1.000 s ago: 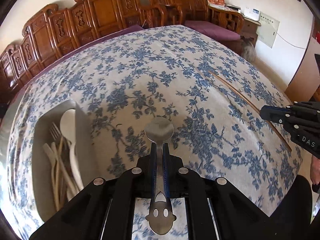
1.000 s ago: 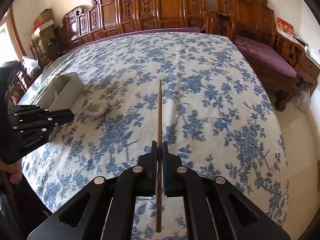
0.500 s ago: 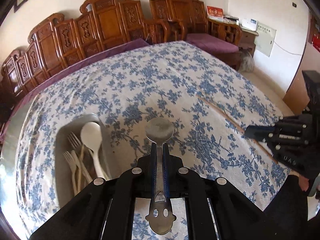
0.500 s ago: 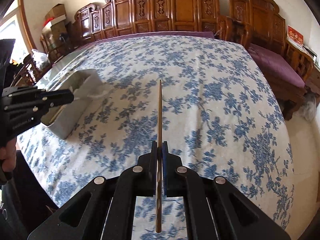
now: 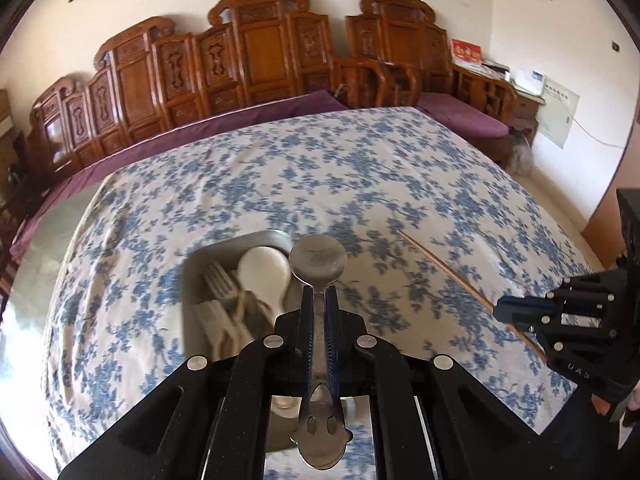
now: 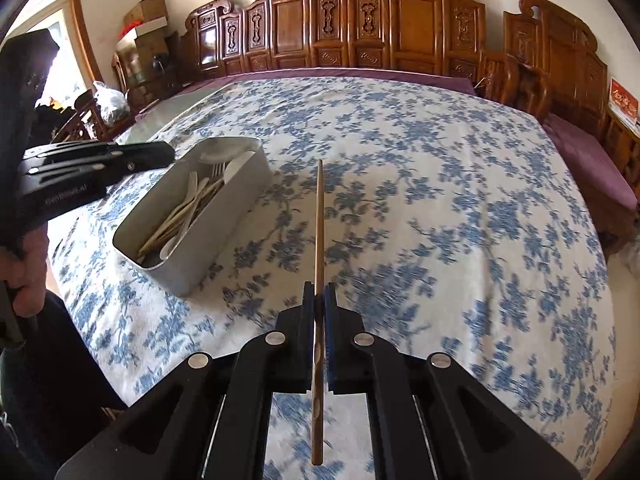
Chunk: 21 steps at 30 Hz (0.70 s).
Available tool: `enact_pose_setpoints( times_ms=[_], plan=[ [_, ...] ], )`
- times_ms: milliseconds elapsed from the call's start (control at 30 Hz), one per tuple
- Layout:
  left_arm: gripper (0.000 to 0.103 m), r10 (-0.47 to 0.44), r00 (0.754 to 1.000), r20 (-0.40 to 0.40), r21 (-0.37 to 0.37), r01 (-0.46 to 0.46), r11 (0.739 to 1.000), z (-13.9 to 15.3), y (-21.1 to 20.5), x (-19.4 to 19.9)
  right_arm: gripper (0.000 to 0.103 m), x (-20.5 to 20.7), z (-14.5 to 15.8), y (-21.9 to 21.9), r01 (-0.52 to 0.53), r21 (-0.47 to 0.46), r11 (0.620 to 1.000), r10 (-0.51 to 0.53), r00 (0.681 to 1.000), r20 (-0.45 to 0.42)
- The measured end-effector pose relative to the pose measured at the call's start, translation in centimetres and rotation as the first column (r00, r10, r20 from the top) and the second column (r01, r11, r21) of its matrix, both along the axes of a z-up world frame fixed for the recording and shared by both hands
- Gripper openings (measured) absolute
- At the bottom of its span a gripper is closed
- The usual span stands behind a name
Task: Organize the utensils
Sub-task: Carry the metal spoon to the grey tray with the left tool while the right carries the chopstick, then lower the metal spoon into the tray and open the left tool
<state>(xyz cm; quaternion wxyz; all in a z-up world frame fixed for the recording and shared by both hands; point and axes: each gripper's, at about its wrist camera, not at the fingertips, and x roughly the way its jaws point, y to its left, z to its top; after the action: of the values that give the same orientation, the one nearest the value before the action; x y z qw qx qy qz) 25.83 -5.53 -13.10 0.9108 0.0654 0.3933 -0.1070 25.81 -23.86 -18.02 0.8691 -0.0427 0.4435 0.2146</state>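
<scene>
Two hand-held grippers above a table draped in a white cloth with blue flowers [image 6: 460, 184]. Left gripper [image 5: 319, 292] clamped tight on the handle of a metal spoon [image 5: 318, 262], bowl end pointing forward and held in the air over the right edge of a grey metal utensil box [image 5: 208, 258]. Smiling-face cutout at the spoon's handle end, close to the camera. Inside the box, pale forks [image 5: 218, 280] and a white spoon [image 5: 264, 272], somewhat blurred. Seen from the right wrist, the same utensil box [image 6: 216, 216] sitting on the cloth to the left, long and rounded at the corners, holding a loose bundle of cream-coloured cutlery. Right gripper [image 6: 319, 294] pinched shut on a single wooden chopstick [image 6: 319, 216], gripped partway along, thin end pointing straight ahead above the cloth, well to the right of the box. Carved wooden benches [image 6: 360, 24] with purple cushions lining the far wall behind the table.
</scene>
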Motion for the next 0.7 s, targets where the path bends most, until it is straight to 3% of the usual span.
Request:
enact_pose_setpoints(
  times_ms=[333,700],
  plan=[
    [0.005,0.081,0.997,-0.011,-0.002,-0.081,0.997,-2.3,4.6,2.2,0.006,1.1,-1.1,2.6,-0.015,-0.018,1.000,0.015,1.000,-0.018],
    [0.005,0.103,0.994,-0.045,0.003,-0.103,0.995,-5.9,4.8,4.3,0.006,1.0,-2.2,2.7,-0.015,-0.037,0.999,0.013,0.999,-0.040]
  ],
)
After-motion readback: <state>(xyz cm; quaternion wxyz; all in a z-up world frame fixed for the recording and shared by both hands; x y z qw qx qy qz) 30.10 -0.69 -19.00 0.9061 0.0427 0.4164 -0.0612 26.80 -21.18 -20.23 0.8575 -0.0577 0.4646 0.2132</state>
